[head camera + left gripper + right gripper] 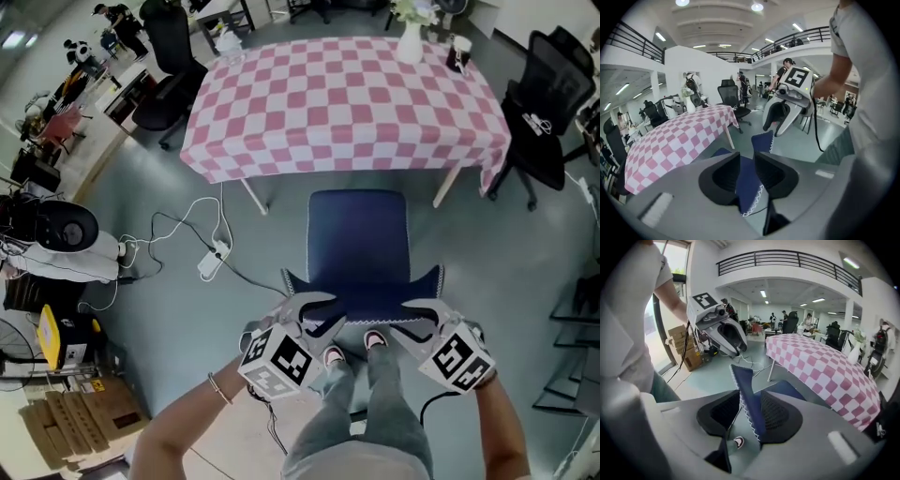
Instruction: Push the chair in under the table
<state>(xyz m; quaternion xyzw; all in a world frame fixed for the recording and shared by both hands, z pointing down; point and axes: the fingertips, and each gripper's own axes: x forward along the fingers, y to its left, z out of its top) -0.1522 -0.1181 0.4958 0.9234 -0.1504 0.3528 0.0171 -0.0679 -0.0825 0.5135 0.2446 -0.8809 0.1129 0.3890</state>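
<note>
A blue chair stands with its seat facing the table, which wears a pink-and-white checked cloth. The seat front lies just under the cloth's near edge. My left gripper straddles the left top corner of the backrest. In the left gripper view the blue backrest, with its white zigzag stitching, sits between the open jaws of that gripper. My right gripper straddles the right top corner. In the right gripper view the backrest edge leans on one pad of that gripper, with a gap on the other side.
A white vase and a dark cup stand on the table's far edge. Black office chairs flank the table. A power strip with cables lies on the floor at left. The person's shoes are behind the chair.
</note>
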